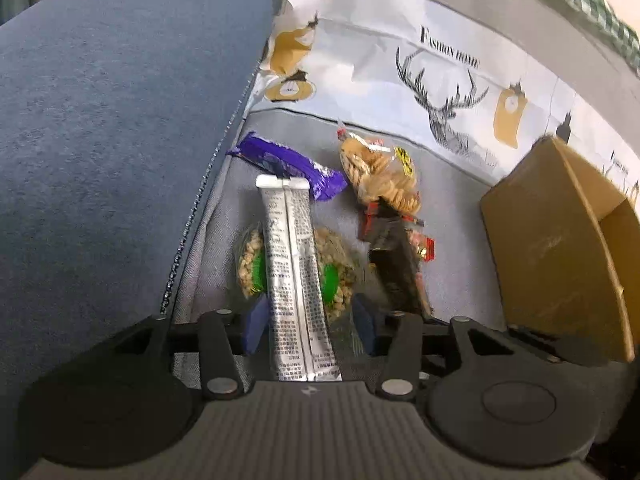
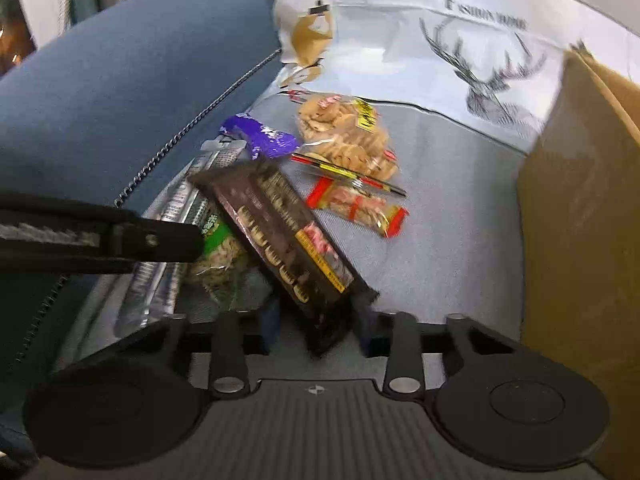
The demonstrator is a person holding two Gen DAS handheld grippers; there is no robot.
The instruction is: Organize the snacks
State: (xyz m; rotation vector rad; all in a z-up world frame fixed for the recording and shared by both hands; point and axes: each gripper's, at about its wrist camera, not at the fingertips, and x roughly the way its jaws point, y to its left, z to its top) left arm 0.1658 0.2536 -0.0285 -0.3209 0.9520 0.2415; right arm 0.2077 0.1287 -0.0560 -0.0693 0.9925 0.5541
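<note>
Both grippers reach into a grey fabric storage box (image 1: 460,184). Between the open blue pads of my left gripper (image 1: 310,322) stands a long silver sachet pack (image 1: 294,268), over a clear bag of green-labelled grain snacks (image 1: 340,276). My right gripper (image 2: 316,330) has a long black snack pack (image 2: 288,240) between its fingers, tilted up to the left; the fingers look apart and I cannot tell if they pinch it. A purple bar (image 1: 288,164), a bag of twisted biscuits (image 2: 344,136) and a red-wrapped pack (image 2: 360,208) lie on the box floor.
A blue padded lid or flap (image 1: 120,140) rises along the left. A brown cardboard box (image 2: 580,216) stands at the right inside the storage box. The back wall (image 2: 400,48) carries a deer print. The left gripper's arm (image 2: 100,236) crosses the right wrist view.
</note>
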